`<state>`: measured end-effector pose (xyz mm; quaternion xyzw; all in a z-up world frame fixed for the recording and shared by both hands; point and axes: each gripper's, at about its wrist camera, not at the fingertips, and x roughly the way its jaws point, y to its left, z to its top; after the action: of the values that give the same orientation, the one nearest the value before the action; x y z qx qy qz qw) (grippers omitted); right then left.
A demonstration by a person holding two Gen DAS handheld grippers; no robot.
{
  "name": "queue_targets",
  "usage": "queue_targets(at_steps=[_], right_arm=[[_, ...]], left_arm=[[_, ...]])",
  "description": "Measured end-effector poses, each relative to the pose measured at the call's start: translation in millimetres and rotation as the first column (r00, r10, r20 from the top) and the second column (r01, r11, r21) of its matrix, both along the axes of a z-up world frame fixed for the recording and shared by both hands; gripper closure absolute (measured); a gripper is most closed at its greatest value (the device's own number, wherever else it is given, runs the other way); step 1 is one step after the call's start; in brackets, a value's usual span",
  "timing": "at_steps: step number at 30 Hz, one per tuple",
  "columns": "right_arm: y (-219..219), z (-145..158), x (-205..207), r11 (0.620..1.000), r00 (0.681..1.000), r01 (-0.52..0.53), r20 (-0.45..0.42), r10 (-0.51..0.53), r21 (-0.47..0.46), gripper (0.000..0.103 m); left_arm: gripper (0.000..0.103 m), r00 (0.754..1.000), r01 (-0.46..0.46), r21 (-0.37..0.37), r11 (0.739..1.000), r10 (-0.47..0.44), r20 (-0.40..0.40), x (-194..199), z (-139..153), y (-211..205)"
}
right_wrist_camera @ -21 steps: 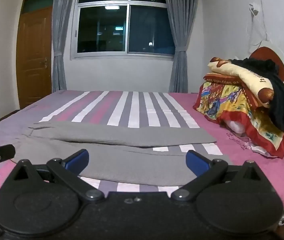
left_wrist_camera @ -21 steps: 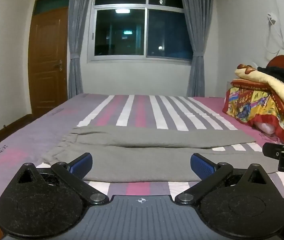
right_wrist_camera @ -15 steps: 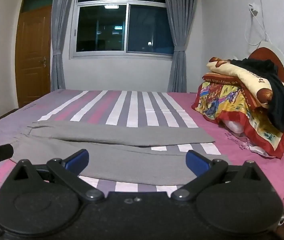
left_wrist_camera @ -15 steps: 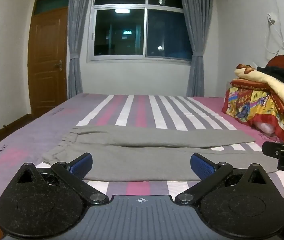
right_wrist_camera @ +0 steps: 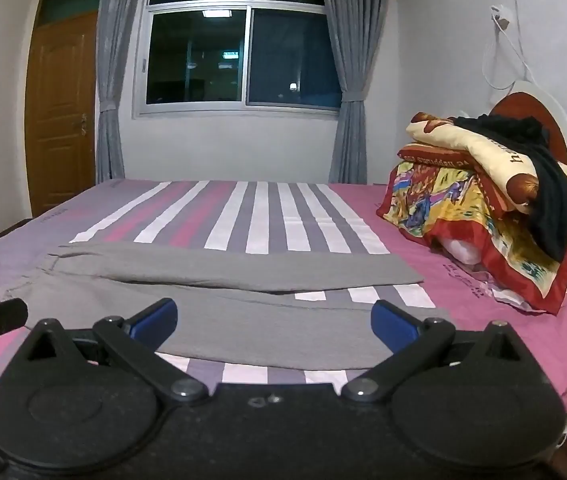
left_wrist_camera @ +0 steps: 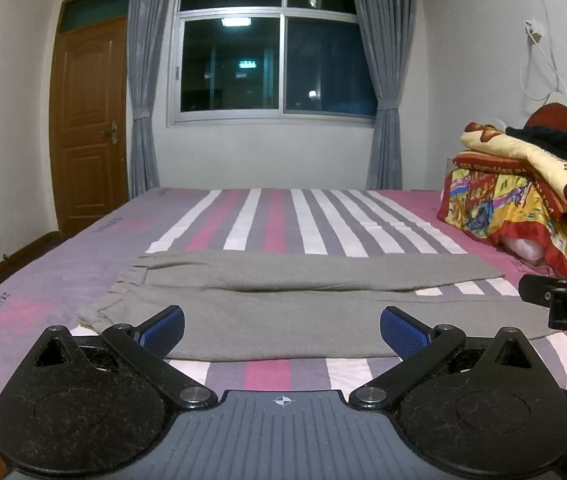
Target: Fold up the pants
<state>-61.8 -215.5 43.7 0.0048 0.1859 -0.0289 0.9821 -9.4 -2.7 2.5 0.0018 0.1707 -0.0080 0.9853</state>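
Grey pants (left_wrist_camera: 283,304) lie flat across the near part of the striped bed (left_wrist_camera: 275,216), waistband at the left, legs running right with a narrow gap between them. They also show in the right wrist view (right_wrist_camera: 219,300). My left gripper (left_wrist_camera: 282,330) is open and empty, held just in front of the pants' near edge. My right gripper (right_wrist_camera: 273,322) is open and empty, also in front of the near edge, further right. Each gripper's body shows at the edge of the other's view.
A pile of colourful folded blankets (right_wrist_camera: 483,216) with a black garment (right_wrist_camera: 539,184) on top sits at the bed's right end by the headboard. A window with grey curtains (left_wrist_camera: 275,68) and a wooden door (left_wrist_camera: 87,128) are beyond the bed.
Both grippers have drifted very slightly; the pants have not moved and both grippers stay open.
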Motion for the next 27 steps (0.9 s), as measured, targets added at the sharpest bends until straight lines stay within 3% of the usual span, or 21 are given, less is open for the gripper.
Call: queue_targets(at_steps=[27], right_arm=[[0.6,3.7,-3.1,1.0,1.0,0.0,0.009,0.0,-0.002,0.0]], left_arm=[[0.0,1.0,-0.008,0.001,1.0,0.008,0.007,-0.7,1.5,0.5]])
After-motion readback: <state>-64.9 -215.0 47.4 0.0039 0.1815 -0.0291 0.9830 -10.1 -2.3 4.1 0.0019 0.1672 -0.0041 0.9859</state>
